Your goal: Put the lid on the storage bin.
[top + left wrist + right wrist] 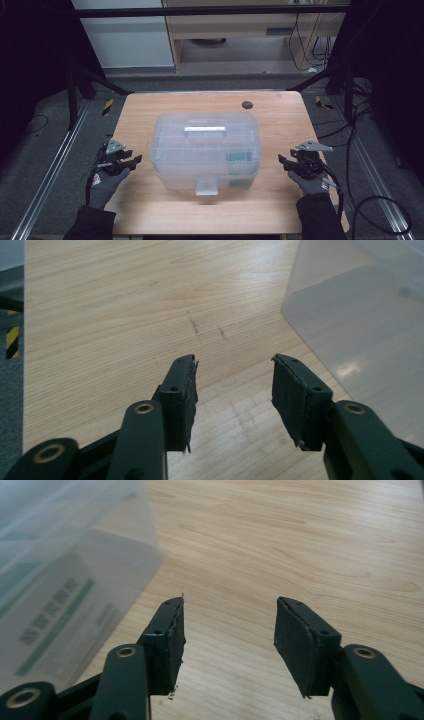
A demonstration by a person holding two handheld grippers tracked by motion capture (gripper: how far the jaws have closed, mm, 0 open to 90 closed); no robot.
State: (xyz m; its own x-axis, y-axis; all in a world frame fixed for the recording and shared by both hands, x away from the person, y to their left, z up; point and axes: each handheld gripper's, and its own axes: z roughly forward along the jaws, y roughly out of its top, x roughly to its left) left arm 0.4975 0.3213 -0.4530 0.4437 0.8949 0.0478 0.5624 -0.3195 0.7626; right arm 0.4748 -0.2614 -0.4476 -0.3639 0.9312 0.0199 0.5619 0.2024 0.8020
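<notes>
A: Status?
B: Box [206, 150] mid-frame on table [145, 107], lid shut, latch down at front. Nothing started, I'd say.
A: Grippers?
B: Left gripper [134, 161] & right gripper [282, 161] flank it, jaws apart, empty, not touching. Everything's left to do, prob. unlatching first.

Grey carpet floor [45, 125] is surrounding the wooden surface [150, 107]; cables [305, 35] are hanging beside a pale cabinet [130, 40].

A lab or test rig: black metal framing [210, 11], loose cables [305, 35] and hazard-striped tape [107, 106] surround the pale wooden counter [150, 107].
</notes>
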